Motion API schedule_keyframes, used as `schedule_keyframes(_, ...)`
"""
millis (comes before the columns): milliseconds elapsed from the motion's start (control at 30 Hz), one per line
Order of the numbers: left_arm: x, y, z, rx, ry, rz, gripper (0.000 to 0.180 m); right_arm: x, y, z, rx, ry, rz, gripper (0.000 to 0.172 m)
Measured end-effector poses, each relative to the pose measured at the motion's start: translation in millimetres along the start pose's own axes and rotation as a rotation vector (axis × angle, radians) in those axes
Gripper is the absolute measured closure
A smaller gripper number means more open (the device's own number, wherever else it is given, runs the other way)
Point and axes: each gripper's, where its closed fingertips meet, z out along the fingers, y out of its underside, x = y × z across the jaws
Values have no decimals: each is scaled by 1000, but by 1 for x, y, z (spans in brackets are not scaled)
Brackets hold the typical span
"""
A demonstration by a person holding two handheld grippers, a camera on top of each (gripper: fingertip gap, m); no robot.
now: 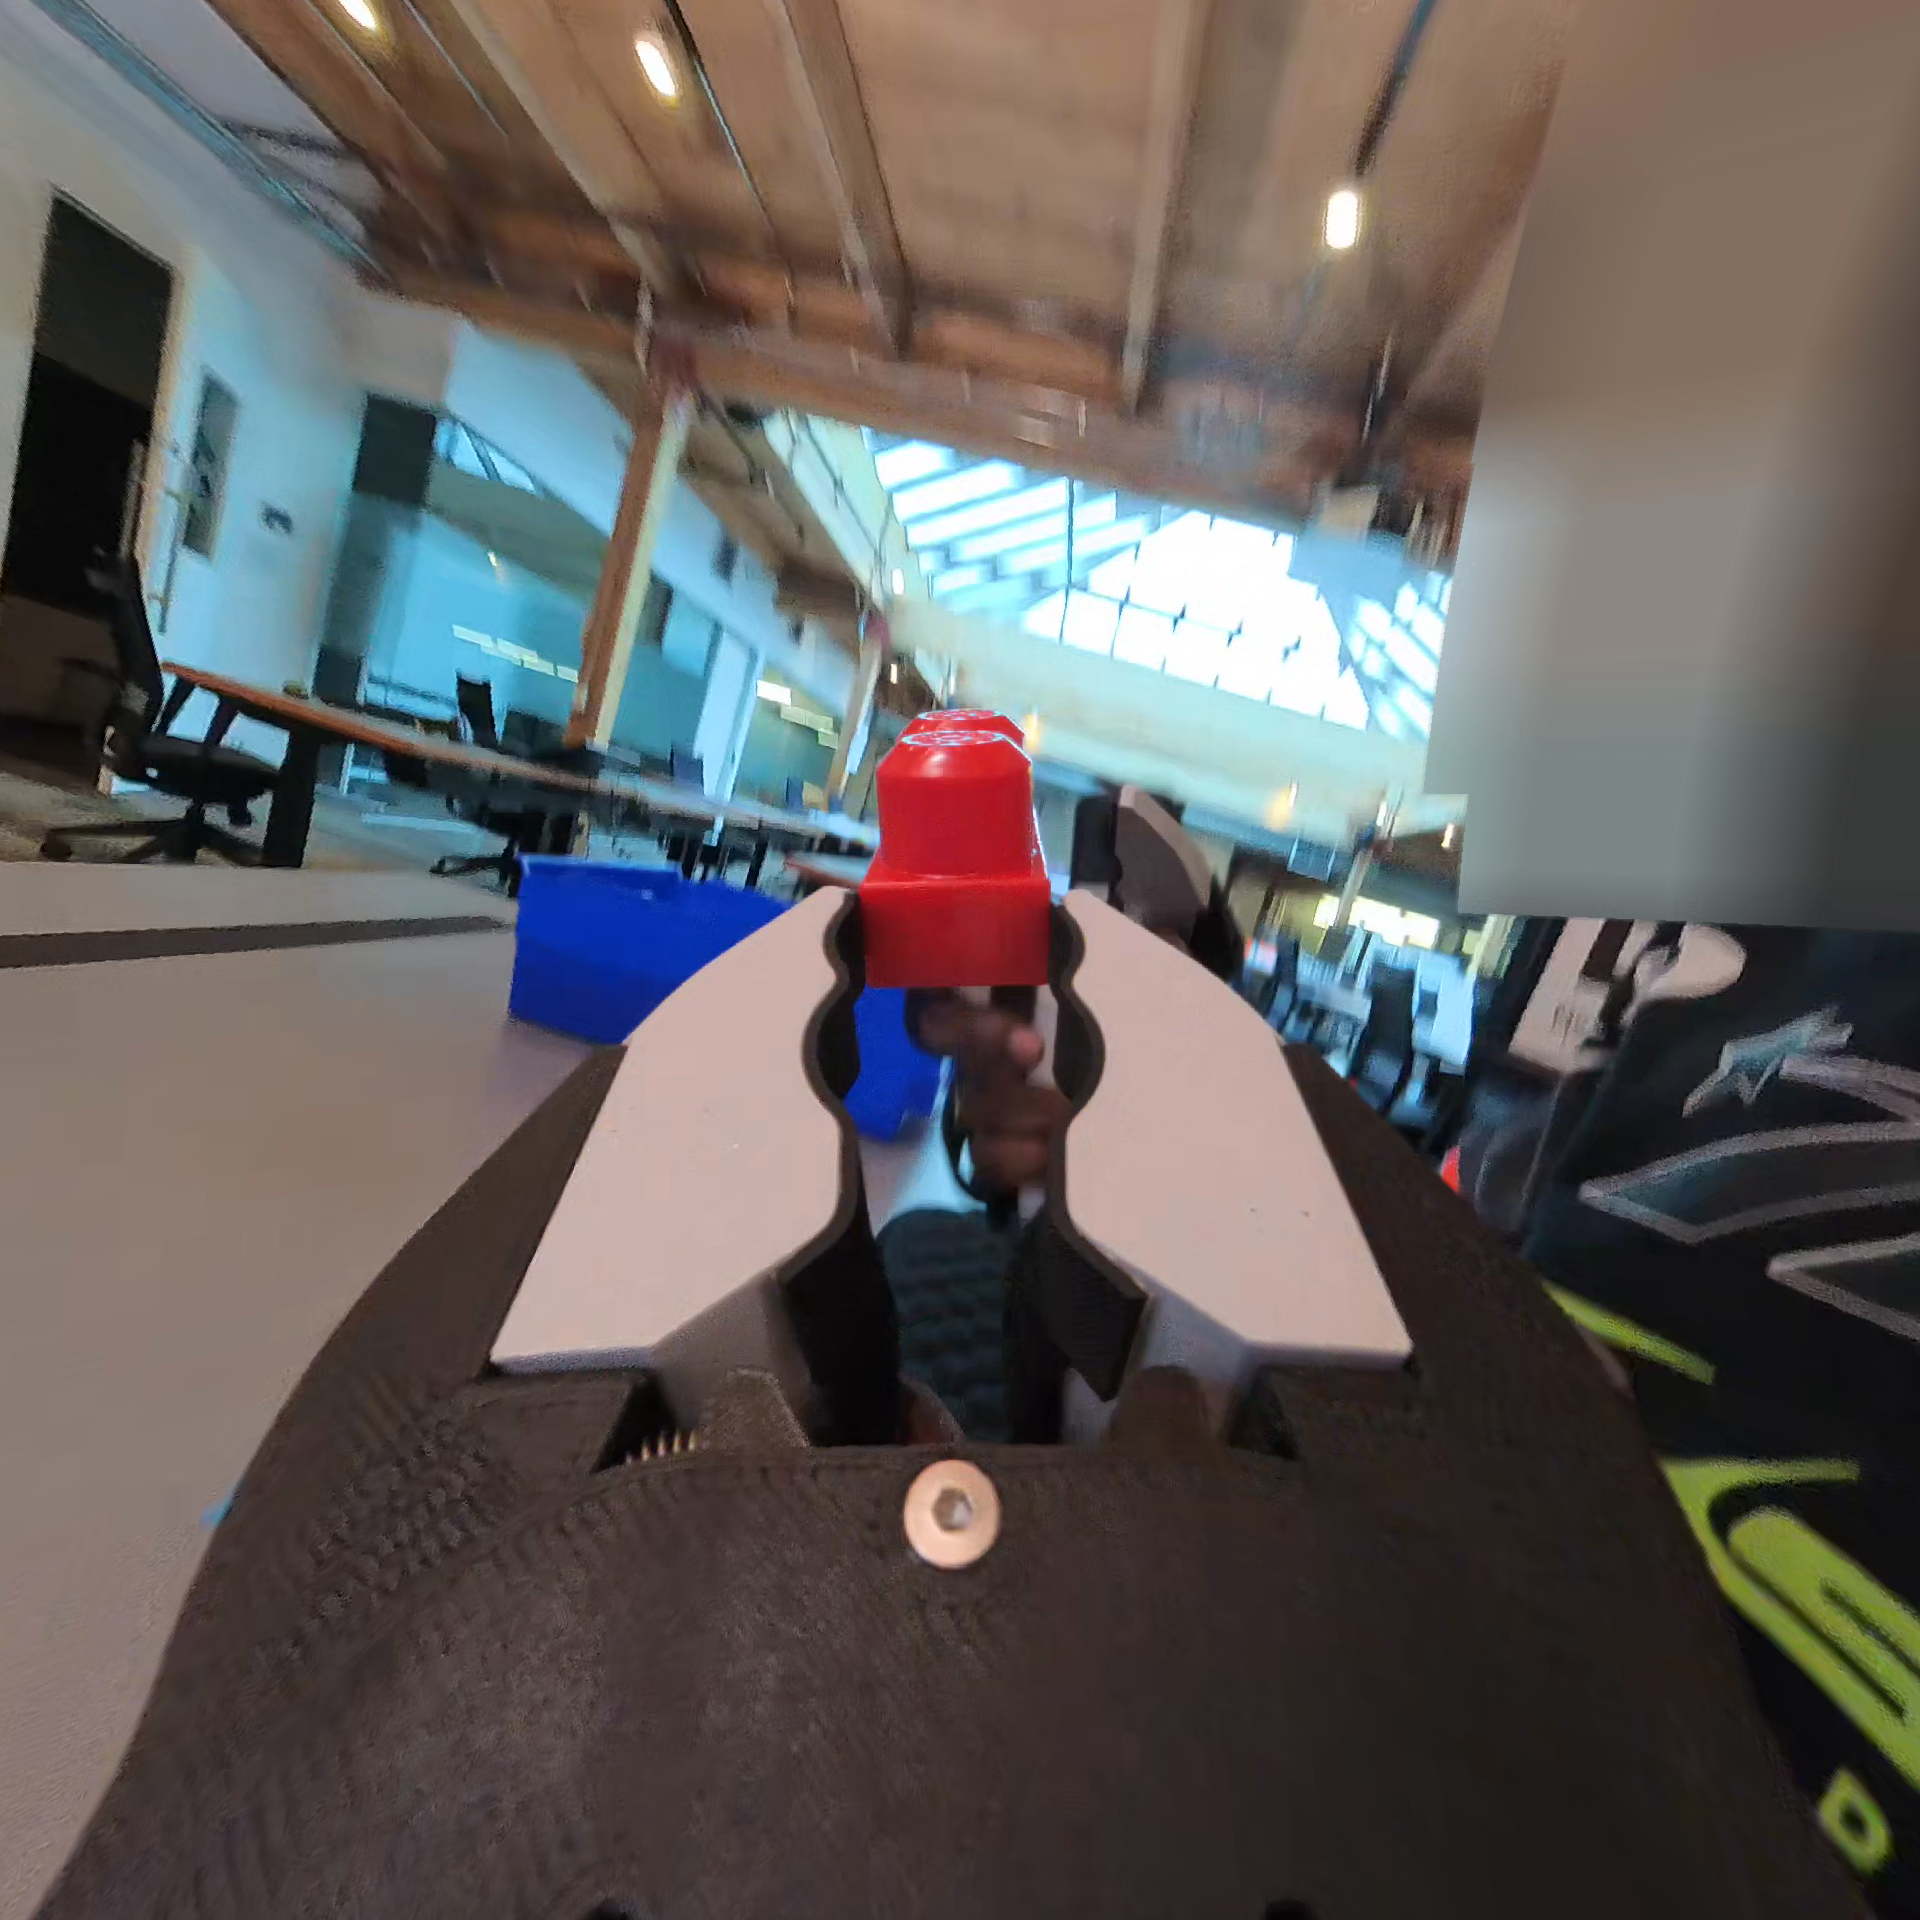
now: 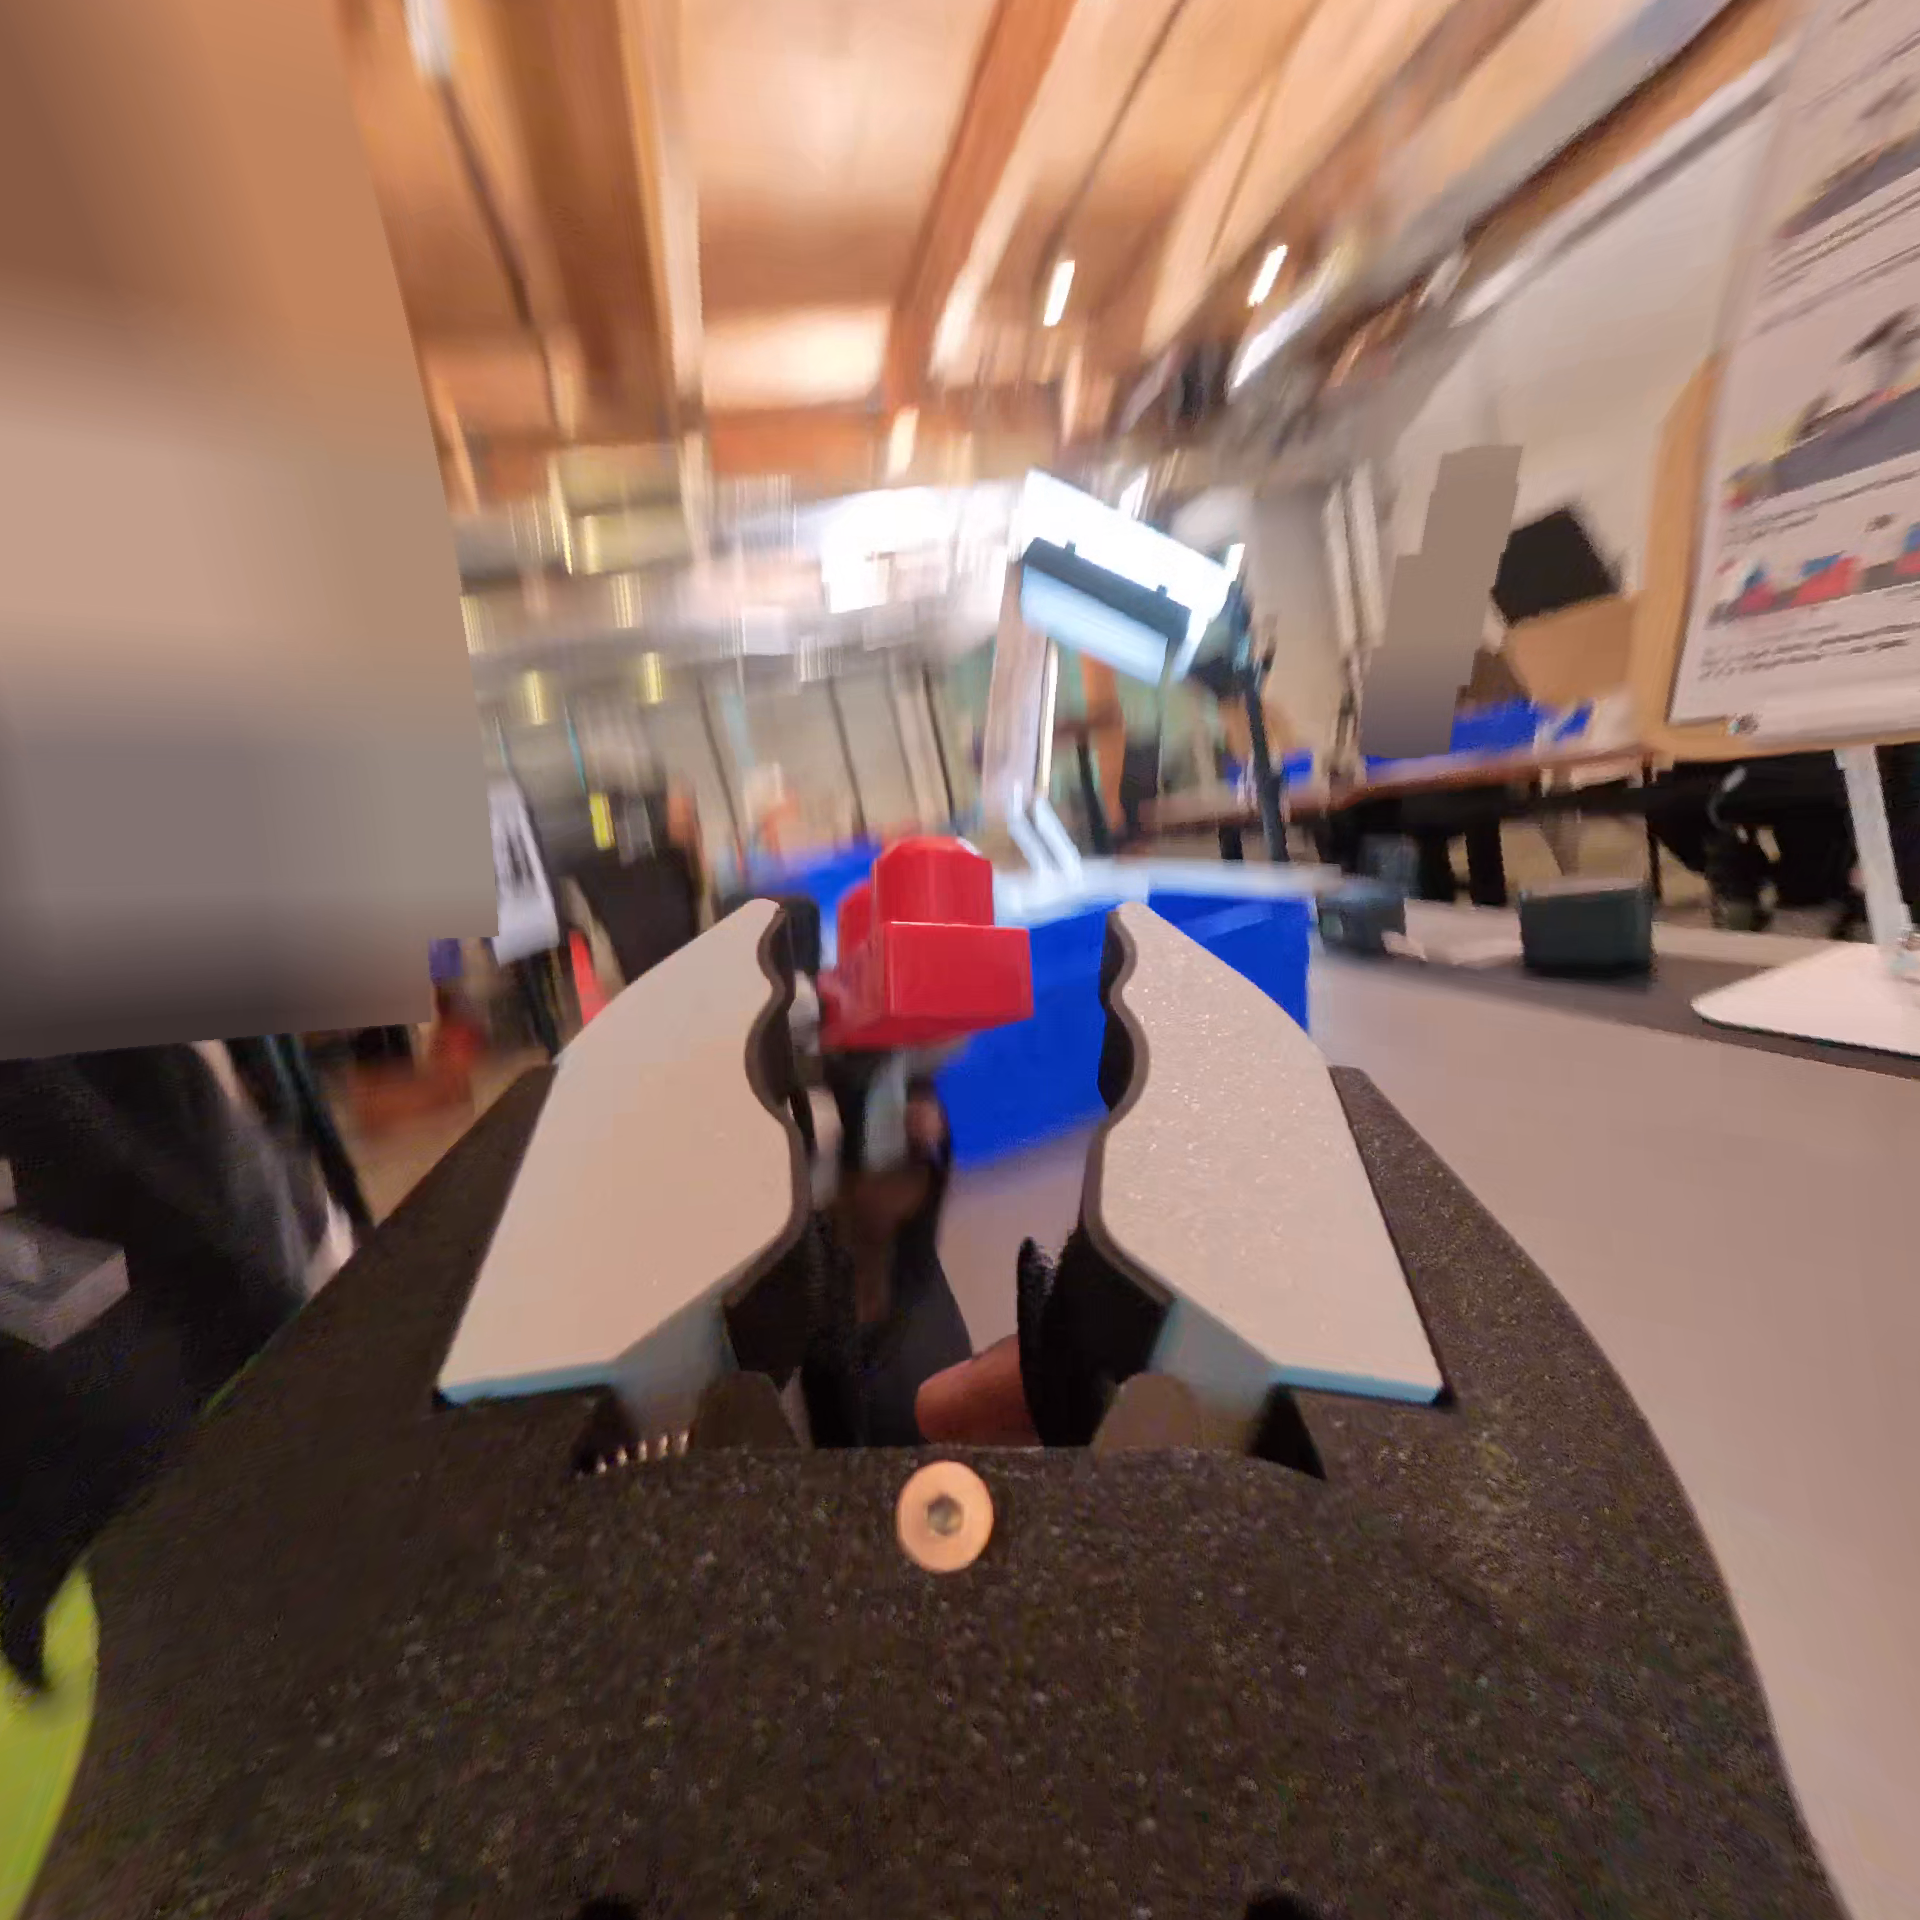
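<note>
My left gripper [image 1: 954, 925] is shut on a red two-stud toy brick [image 1: 951, 842]. Both pads press on the brick's base and its studs point up, well above the grey table [image 1: 208, 1091]. My right gripper [image 2: 945, 920] is open. The same red brick [image 2: 925, 956] stands between its fingers, with a clear gap to the right pad [image 2: 1127, 987]. In the left wrist view, a finger of the right gripper [image 1: 1153, 852] shows just behind the brick. A hand [image 1: 1003, 1091] shows below the brick.
A blue bin [image 1: 623, 945] stands on the table behind the grippers and also shows in the right wrist view [image 2: 1195, 966]. A white stand base [image 2: 1818, 997] and a dark box [image 2: 1584, 925] are at the far right. A person's dark garment [image 1: 1766, 1351] is close on the right.
</note>
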Motion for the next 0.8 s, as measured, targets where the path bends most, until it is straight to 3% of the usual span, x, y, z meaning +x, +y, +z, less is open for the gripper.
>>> schedule_keyframes(67,1,-4,0,100,-3,-63,147,2,-6,-2,264,33,170,114)
schedule_keyframes(133,1,-4,2,164,-7,-117,147,1,6,-1,392,41,294,115)
schedule_keyframes(267,1,3,4,198,-41,-133,146,-6,27,15,402,27,383,115)
schedule_keyframes(467,1,8,5,217,-81,-90,147,-5,28,20,449,59,375,131)
schedule_keyframes(800,1,11,6,213,-82,-96,146,-3,32,21,436,52,366,137)
